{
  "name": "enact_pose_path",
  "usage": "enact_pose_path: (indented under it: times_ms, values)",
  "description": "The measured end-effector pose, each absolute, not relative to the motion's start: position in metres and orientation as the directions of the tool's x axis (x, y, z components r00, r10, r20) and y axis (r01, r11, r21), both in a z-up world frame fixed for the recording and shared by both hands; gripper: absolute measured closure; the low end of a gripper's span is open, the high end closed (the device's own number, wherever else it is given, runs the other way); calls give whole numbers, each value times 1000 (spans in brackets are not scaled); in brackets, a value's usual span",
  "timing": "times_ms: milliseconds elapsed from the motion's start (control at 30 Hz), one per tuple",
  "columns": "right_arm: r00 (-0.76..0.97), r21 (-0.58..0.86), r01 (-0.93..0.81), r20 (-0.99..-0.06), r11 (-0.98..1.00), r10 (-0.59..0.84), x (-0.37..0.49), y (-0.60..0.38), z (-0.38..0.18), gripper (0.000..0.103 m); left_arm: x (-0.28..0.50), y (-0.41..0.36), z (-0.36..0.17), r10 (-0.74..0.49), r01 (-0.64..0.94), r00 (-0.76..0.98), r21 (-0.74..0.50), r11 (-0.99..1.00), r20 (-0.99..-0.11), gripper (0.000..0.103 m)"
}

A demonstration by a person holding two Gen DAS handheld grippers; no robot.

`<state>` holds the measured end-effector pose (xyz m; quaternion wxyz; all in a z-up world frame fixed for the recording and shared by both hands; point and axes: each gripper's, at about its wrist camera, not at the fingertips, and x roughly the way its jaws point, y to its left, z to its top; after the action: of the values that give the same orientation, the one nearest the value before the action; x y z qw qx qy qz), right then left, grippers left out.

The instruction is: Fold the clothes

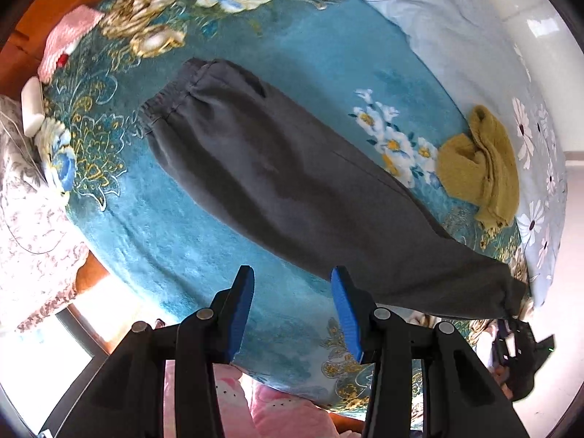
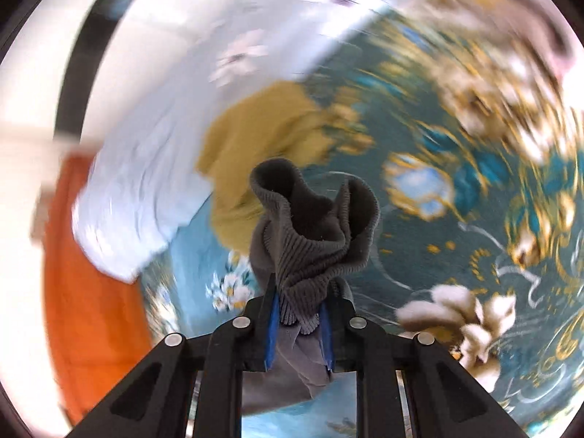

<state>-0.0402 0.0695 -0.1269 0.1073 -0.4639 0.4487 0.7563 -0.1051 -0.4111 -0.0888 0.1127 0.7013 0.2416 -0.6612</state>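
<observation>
Dark grey fleece jogging trousers [image 1: 284, 179] with a gathered elastic waistband, a slit pocket and ribbed ankle cuffs lie folded leg on leg, stretched diagonally across a teal plush blanket with gold and white flower print [image 1: 153, 226]. The waistband end lies toward the blanket's far left part; the cuff end runs to its near right edge. The left gripper [image 1: 292, 281] hangs above the blanket with its blue-padded fingers [image 1: 242, 306] spread and nothing between them; the trousers' lower leg passes just beyond its right finger, and contact cannot be told. The right gripper [image 2: 299, 299], seen in the blurred right wrist view, has its jaws pressed together on the ribbed cuff of the trousers [image 2: 314, 241], which bunches up beyond the pads while smoother grey cloth hangs below them. A crumpled mustard-yellow knit garment [image 1: 481, 171] sits near the blanket's right edge, just beside the trousers' lower leg. A pale blue quilt with white daisy print [image 1: 438, 22] borders the blanket on the far right; a pink knitted item [image 1: 69, 36] lies at its far left corner, with orange-brown wood [image 1: 43, 7] beyond.
</observation>
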Motion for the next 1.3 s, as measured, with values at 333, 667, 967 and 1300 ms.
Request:
enact_pose_path:
  times_ms: [333, 667, 967, 1300]
  values:
    - [-373, 238, -260, -919, -936, -130, -104, -144, -106, 83, -119, -519, -115, 264, 545, -18, -231, -806, -964, 58]
    - [-123, 5, -24, -992, -1000, -2, -134, -285, -182, 79, -103, -610, -145, 283, 618, 19, -211, -757, -959, 58]
    - [-117, 111, -2, -987, -994, -110, -123, -292, -175, 59, -101, -636, -180, 354, 691, -13, -264, -673, -935, 58]
    - [-85, 0, -285, -996, -958, 25, -108, -183, -132, 59, -113, -644, -242, 409, 757, -124, -353, -549, -904, 43]
